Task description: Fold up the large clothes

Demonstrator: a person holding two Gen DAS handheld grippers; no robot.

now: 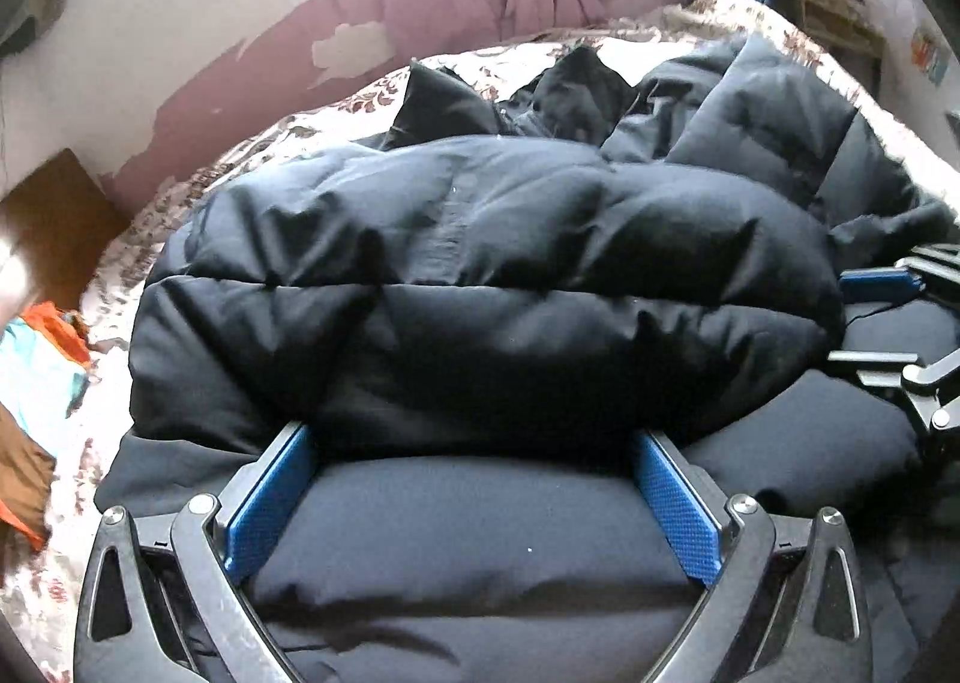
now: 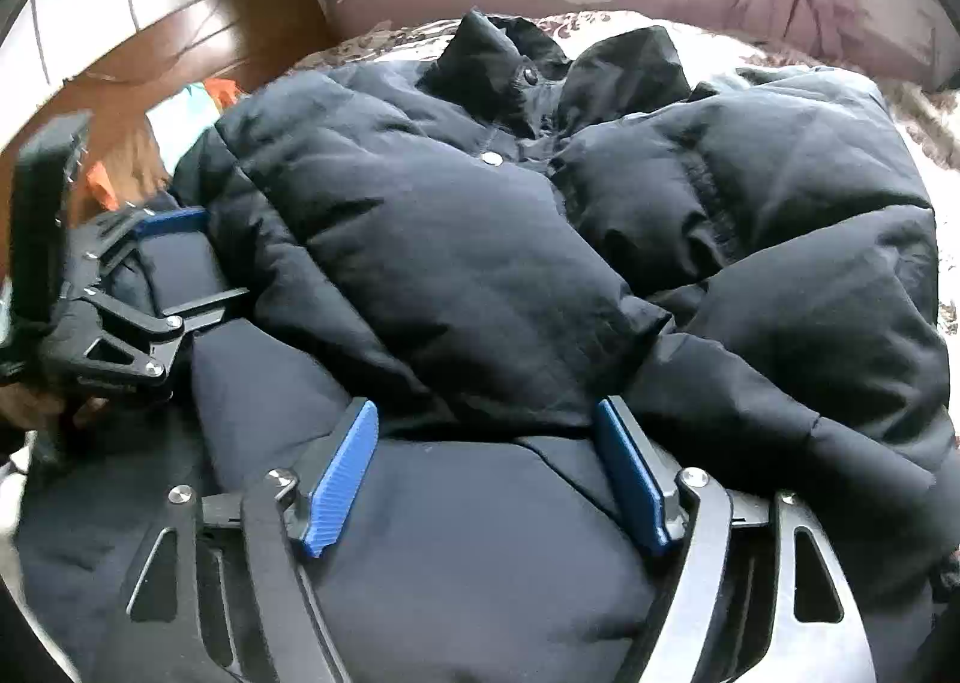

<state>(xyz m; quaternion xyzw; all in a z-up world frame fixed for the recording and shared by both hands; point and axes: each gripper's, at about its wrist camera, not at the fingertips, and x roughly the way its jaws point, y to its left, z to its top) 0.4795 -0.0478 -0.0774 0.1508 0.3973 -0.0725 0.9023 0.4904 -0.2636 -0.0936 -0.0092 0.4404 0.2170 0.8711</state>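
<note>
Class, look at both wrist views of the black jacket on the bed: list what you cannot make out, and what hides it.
- Left view: left claw tips, buried under a puffy fold of the jacket.
- Left view: right claw, cut off by the frame edge.
- Right view: jacket's lower hem, hidden behind the right claw frame.
- Both views: bed sheet under the jacket, covered.
- Left view: orange cloth, blurred at the edge.
</note>
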